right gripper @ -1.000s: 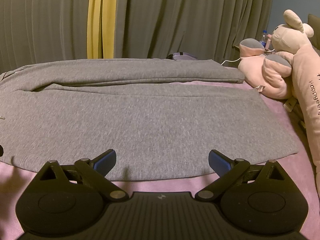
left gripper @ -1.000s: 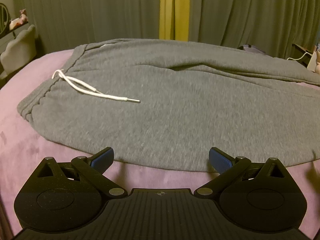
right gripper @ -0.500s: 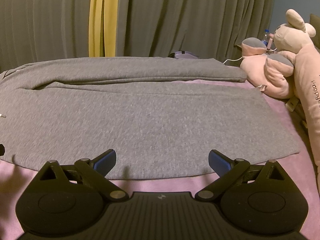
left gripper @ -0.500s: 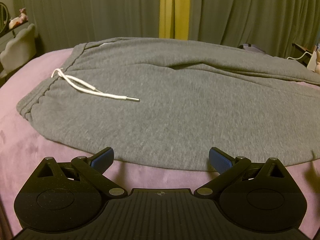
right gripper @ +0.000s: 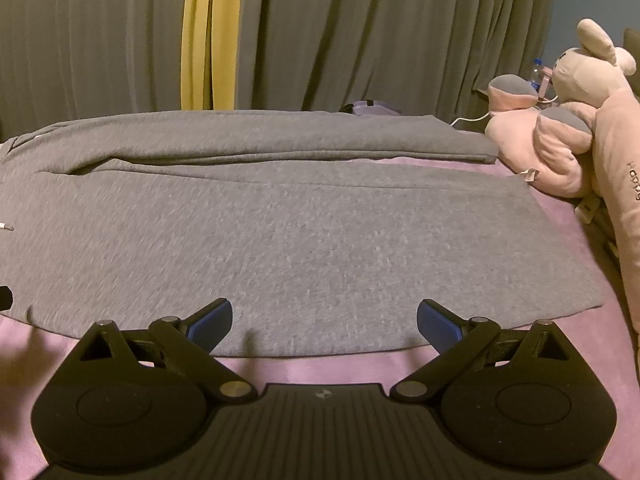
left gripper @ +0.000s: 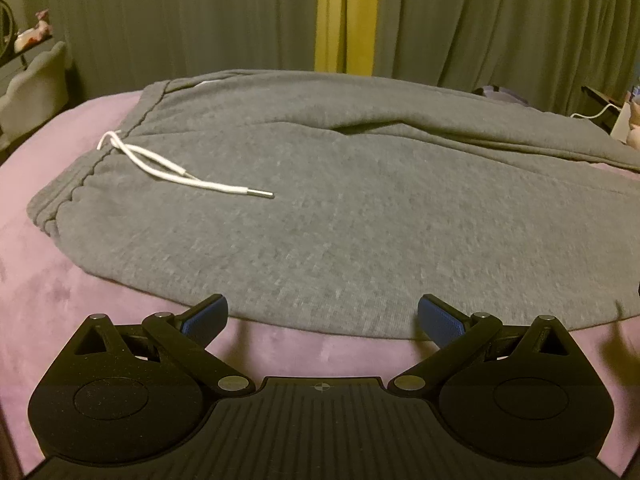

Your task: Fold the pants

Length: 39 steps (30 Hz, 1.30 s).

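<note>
Two grippers hover at the near hem of the pants, both with their fingers spread wide and holding nothing. On the left gripper the blue pads sit low over the near edge of the grey pants, one pad by the cloth's rim and the other overlapping it in view; whether they touch the fabric cannot be told. The right gripper is released in the same way, its pads set over the near edge of the closer leg.

Beyond the fingers, the pants lie flat across a pink bedspread, lengthwise from left to right. The waistband is at the left end, and a white drawstring trails from it across the front, its metal tip resting on the cloth. Both legs run off to the right, the farther leg lying beside the closer one with a crease between them, a strip of bedspread showing between them near the cuffs.

Past the cuffs, pink plush toys rest at the right side of the bed. Behind everything hang grey-green curtains with a yellow strip between them.
</note>
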Motion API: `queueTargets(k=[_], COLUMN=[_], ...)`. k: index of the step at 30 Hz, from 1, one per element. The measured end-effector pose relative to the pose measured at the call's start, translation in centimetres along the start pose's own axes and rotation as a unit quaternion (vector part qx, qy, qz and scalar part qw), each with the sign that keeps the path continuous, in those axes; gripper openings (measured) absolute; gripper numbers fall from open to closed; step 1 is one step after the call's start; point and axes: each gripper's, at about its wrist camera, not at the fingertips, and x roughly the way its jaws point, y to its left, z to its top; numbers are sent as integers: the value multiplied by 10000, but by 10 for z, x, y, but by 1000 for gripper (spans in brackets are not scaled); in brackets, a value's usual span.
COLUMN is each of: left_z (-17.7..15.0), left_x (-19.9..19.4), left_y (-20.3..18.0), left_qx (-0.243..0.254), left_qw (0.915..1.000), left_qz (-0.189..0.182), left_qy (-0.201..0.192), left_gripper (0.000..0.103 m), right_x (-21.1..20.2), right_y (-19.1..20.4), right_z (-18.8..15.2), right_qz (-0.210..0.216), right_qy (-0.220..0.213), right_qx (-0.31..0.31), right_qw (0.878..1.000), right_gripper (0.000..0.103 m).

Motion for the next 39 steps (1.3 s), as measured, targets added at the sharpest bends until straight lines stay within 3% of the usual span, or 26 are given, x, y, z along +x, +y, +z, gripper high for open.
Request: queueTargets(k=[10,28,39], left_z=[0,-1,-1], left_x=[1,5,9], left_y=[-2,-5,-7], left_qx=[11,90,129], left_qw=[10000,9998,9996], left_qz=[-28,1,-13], left_qy=[45,157,251], left_gripper=[103,103,103], right_x=[2,8,17], right_y=[7,1,16], right_z=[-2,-2,-5], right_qz=[36,158,253], right_qy=[-6,54,104], right_qx=[-107,238,-40], right_qw=[9999,9996,9996], right_gripper=[99,99,99])
